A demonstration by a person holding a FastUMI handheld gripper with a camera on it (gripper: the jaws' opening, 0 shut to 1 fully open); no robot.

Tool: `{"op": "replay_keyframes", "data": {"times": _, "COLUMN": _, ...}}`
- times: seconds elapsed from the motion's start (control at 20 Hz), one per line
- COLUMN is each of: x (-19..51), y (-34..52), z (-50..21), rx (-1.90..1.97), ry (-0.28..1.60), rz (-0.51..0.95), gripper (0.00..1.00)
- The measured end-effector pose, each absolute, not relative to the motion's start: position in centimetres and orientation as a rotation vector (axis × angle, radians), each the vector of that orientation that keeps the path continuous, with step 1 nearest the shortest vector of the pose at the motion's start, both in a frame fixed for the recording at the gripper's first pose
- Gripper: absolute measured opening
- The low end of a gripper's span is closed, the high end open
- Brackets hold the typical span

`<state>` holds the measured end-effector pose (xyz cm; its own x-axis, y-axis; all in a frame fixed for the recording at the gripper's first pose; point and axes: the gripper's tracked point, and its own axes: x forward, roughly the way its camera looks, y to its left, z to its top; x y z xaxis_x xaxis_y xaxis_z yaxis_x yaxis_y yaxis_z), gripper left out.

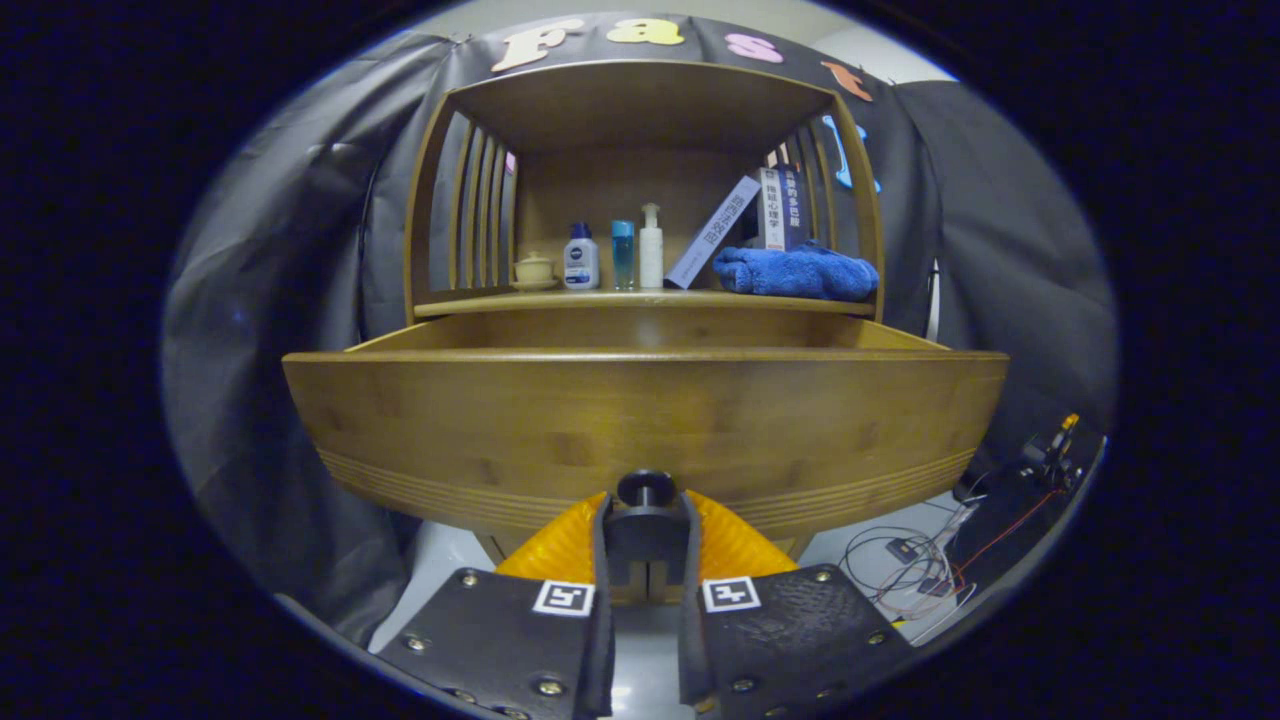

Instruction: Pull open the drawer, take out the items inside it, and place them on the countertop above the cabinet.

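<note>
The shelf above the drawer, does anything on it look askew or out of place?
One book leans at a slant against the upright books, and a blue towel lies bunched beside it. The bottles stand upright.

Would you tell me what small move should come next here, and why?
Probably open the gripper and let go of the knob: the drawer already stands well out from the cabinet, and the fingers are closed on the knob, so lifting follows to see inside.

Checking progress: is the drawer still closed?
No: the drawer stands pulled out below the shelf, the claw gripping its knob.
</note>
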<state>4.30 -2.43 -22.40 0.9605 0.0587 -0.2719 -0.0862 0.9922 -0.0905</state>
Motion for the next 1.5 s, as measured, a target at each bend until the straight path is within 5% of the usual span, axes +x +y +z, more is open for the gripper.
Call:
{"op": "replay_keyframes", "data": {"times": 0.2, "x": 4.2, "y": -2.5, "z": -22.5, "rx": -0.119, "ry": 0.305, "rz": 0.066, "gripper": 0.25}}
{"op": "replay_keyframes", "data": {"times": 0.7, "x": 4.1, "y": -1.1, "z": -16.4, "rx": -0.15, "ry": 0.322, "rz": 0.112, "gripper": 0.98}}
{"op": "replay_keyframes", "data": {"times": 1.15, "x": 7.0, "y": 3.0, "z": -7.5, "rx": -0.175, "ry": 0.337, "rz": 0.23, "gripper": 0.98}}
{"op": "replay_keyframes", "data": {"times": 1.5, "x": 13.4, "y": 3.3, "z": -15.1, "rx": -0.306, "ry": 0.729, "rz": 0.231, "gripper": 0.98}}
